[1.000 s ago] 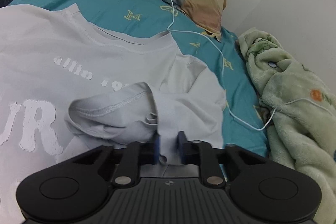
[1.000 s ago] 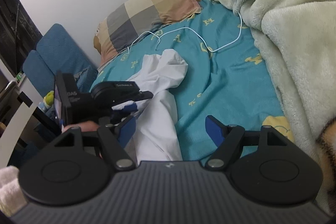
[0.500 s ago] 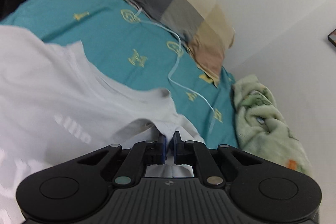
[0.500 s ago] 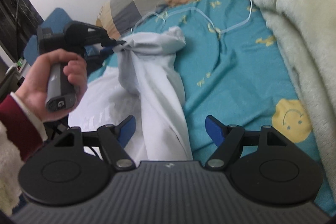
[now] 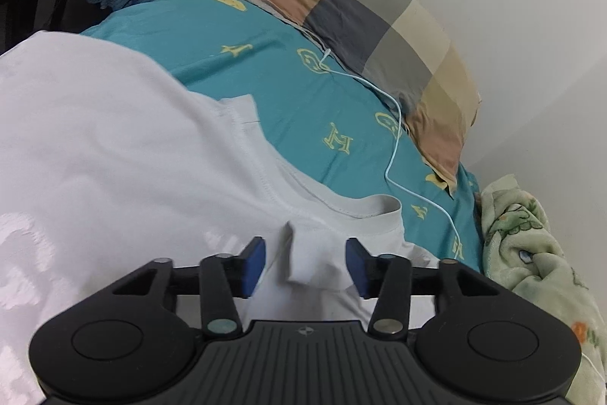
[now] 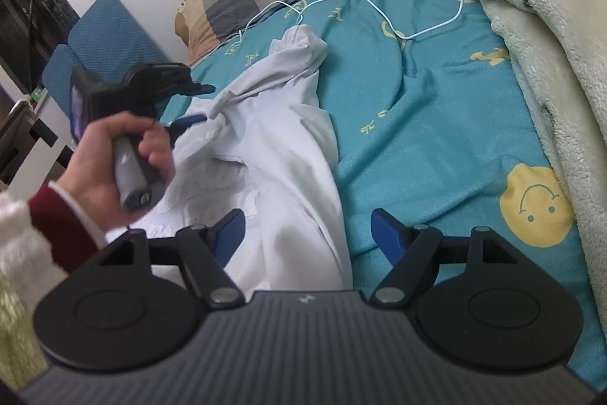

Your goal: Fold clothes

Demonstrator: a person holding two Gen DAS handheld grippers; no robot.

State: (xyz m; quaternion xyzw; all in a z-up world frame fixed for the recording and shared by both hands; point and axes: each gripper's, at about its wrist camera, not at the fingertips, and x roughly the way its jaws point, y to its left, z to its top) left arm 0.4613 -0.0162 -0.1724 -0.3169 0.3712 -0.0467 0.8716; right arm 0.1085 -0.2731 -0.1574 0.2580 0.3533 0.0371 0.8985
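Observation:
A white T-shirt (image 5: 114,154) with pale print lies on the teal bed sheet (image 5: 303,109). My left gripper (image 5: 305,264) hovers near the collar. Its jaws are opening, and a bunched fold of sleeve (image 5: 311,257) stands loose between the blue pads (image 5: 254,264), which do not press on it. In the right wrist view the same shirt (image 6: 280,147) runs up the bed with its sleeve (image 6: 299,48) crumpled at the far end. A hand holds the left gripper (image 6: 201,105) beside it. My right gripper (image 6: 307,234) is open above the shirt's near edge, nothing pinched.
A checked pillow (image 5: 387,37) lies at the head of the bed against the white wall. A white cable (image 6: 379,6) trails over the sheet. A green fleece blanket (image 6: 538,25) is heaped along the right side. Blue cushions (image 6: 102,40) stand left of the bed.
The left gripper carried the pinched sleeve across the shirt toward the collar, then opened and released it. The right gripper stayed open and almost still.

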